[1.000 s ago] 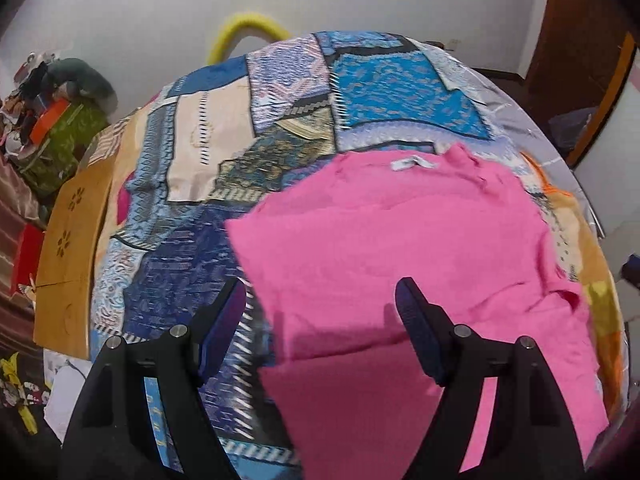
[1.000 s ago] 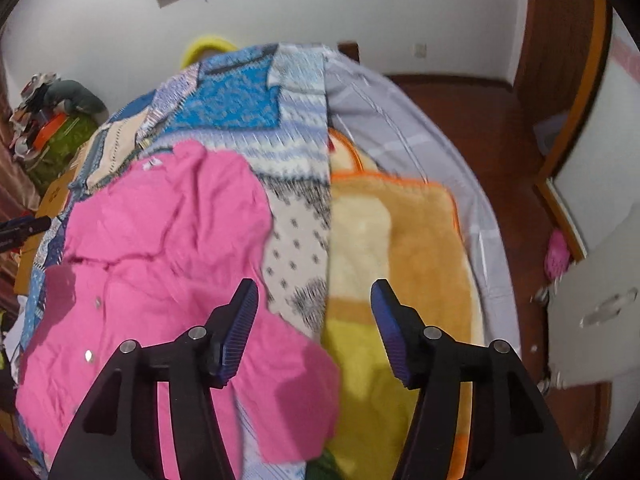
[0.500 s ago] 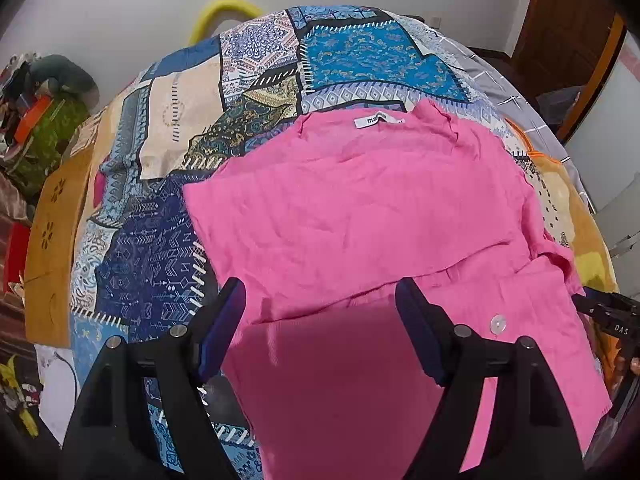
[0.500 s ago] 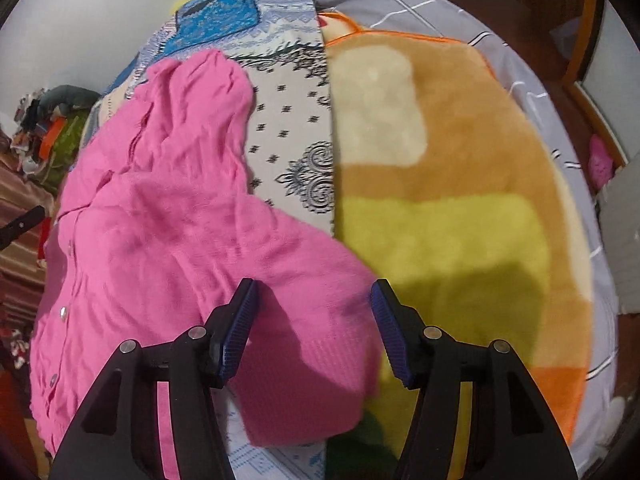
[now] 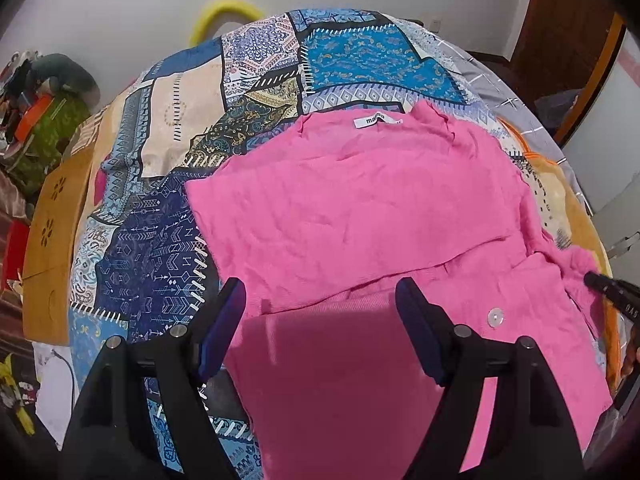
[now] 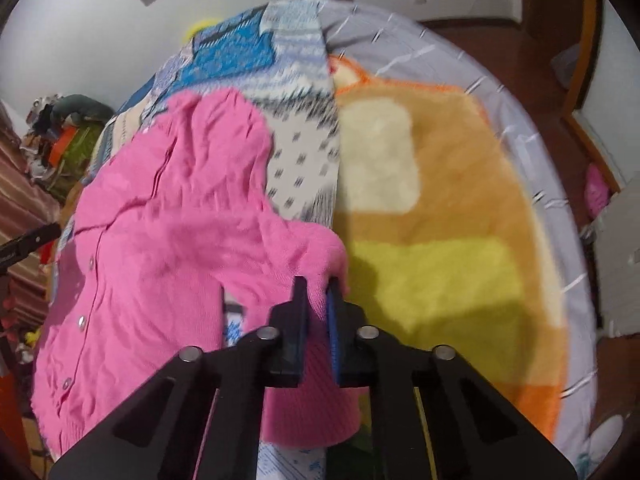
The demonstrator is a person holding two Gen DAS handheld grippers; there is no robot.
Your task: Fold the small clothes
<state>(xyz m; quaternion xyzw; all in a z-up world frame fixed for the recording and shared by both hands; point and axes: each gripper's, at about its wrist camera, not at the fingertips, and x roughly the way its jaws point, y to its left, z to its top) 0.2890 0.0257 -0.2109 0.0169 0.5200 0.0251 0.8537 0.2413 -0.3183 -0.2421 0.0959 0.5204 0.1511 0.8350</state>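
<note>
Both grippers have sunk toward the bed since the earlier frames, and the right one's fingers have just been closing, with pink knit between them. Farthest left, the patchwork quilt (image 5: pixel 168 240) covers the bed, and on it lies the pink cardigan (image 5: pixel 360 208), spread mostly flat. Its collar label (image 5: pixel 376 121) points away toward the wall and its hem toward the person, so the long axis runs straight out from the grippers. The left gripper (image 5: pixel 320 320) hovers with its fingers released, spread wide above the near left part of the garment; nothing is between them. Further right runs the button placket (image 6: pixel 86 292). At the cardigan's right edge, the right gripper (image 6: pixel 318 300) is clenched on the sleeve (image 6: pixel 316 276), which trails off toward the orange blanket (image 6: pixel 448 208). The right hand is plainly the one in charge: judging by the layout, the sleeve would be carried leftward, across the long axis, onto the body.
</note>
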